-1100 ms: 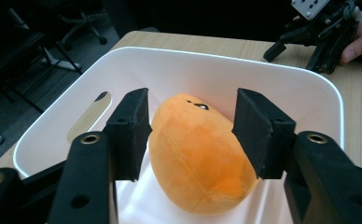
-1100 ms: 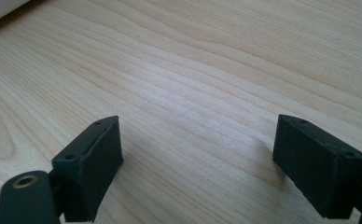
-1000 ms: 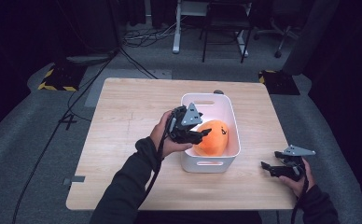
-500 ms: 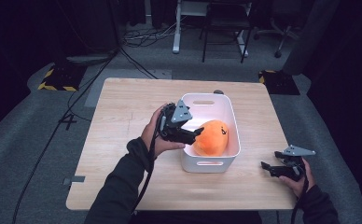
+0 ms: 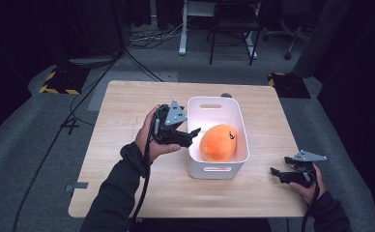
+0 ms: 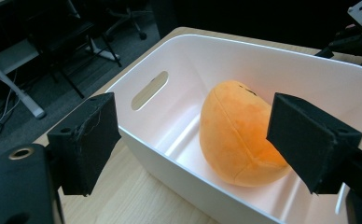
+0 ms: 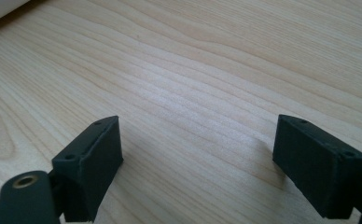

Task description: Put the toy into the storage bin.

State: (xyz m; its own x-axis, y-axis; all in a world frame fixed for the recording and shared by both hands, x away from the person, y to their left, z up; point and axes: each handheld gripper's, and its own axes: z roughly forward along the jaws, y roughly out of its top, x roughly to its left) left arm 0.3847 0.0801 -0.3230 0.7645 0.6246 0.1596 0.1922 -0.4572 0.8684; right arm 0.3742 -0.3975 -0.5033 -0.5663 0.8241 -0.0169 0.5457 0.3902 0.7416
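An orange plush toy [image 5: 218,142] [image 6: 237,133] lies inside a white plastic bin [image 5: 194,124] [image 6: 170,149] on the wooden table [image 5: 127,106]. My left gripper [image 5: 191,137] [image 6: 207,140] hovers just left of the bin's rim, open, its jaws spread wide and pointing at the toy with nothing between them. Near the table's right front corner, my right gripper [image 5: 275,173] [image 7: 207,154] rests low over bare wood, also open and empty.
The bin has slot handles in its end walls [image 6: 149,90]. A small dark object [image 5: 226,95] sits behind the bin at the table's far edge. A desk and chair legs [image 5: 231,29] stand on the grey floor beyond, with cables [image 5: 103,72] at the left.
My left gripper has drawn back leftward out of the bin, from over the orange toy to outside the rim. The toy stays in the bin. The right gripper has not moved.
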